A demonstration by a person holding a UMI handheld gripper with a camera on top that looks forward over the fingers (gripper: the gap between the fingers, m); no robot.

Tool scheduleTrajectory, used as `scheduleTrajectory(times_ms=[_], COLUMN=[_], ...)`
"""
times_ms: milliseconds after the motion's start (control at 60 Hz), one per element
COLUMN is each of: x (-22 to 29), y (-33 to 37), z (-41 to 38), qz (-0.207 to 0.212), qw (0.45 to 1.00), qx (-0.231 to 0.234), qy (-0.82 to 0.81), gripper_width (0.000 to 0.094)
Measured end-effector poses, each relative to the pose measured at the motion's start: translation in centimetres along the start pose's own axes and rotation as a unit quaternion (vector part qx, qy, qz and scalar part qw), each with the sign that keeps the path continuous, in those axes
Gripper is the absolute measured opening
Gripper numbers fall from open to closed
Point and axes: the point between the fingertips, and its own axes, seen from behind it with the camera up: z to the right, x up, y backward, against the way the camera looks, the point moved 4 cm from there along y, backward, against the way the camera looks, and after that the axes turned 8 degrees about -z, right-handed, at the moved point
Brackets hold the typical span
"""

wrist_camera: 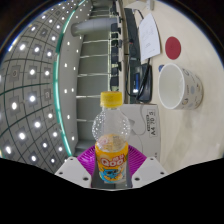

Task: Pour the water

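**Capped bottle held, cup well off to one side**

A small bottle (110, 140) with a yellow cap (111, 99) and an orange label is seen upright between the fingers (110, 170), whose purple pads are pressed against its lower body on both sides; it is judged to be clenched rather than merely stood between them. A white cup (181, 86) is set on the bench (150, 125) beyond the fingers and to the right, apart from the bottle, with its mouth open and tilted toward the camera by the lens.

The cap appears to be on. If a pour is attempted as things stand, nothing would be delivered, or the cap would have to be dealt with first. The grip is taken low on the bottle, so a slip or a swing of the neck may be caused when it is tipped. The cup is light-looking and could be knocked by the neck if the approach is misjudged; water could then be spilled toward the papers (147, 37) lying farther back.
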Motion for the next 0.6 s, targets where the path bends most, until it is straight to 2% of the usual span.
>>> scheduleTrajectory(times_ms=[217,467,600], x=[2.6,2.9,3.0], y=[-0.2,0.0,-0.1], z=[0.8,0.9,0.9], qz=[0.023,0.022,0.014], qw=[0.975,0.974,0.984], qx=[0.093,0.088,0.059], qy=[-0.200,-0.207,-0.169], gripper_width=[0.0401,0.0400,0.0402])
